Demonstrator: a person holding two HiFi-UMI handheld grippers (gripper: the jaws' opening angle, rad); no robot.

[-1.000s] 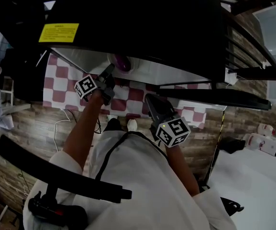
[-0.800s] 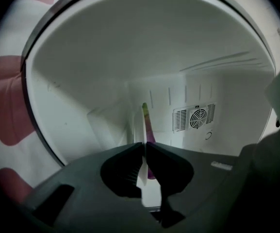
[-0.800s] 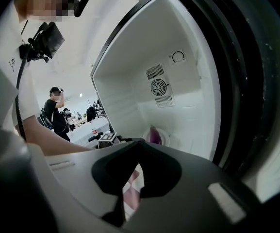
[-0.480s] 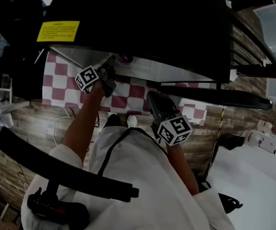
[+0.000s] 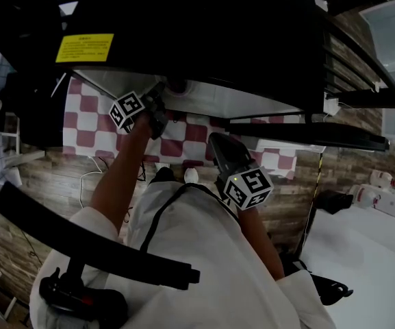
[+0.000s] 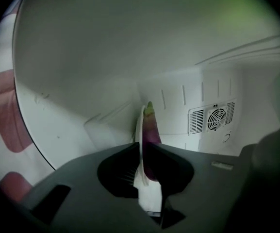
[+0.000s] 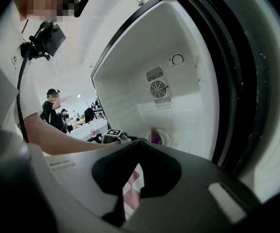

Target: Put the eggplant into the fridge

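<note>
Left gripper view: left tool clamped narrow on rim of white round plate carrying purple eggplant with green cap, centre frame, inside white-walled fridge; right tool jaws together, empty, outside.

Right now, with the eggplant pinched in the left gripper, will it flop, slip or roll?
Probably stiff: the eggplant stands straight out past the shut left gripper without drooping. Its purple skin looks smooth, so a light pinch might let it slip. Rounded and tapering, it would likely roll if laid bare inside the fridge.
</note>
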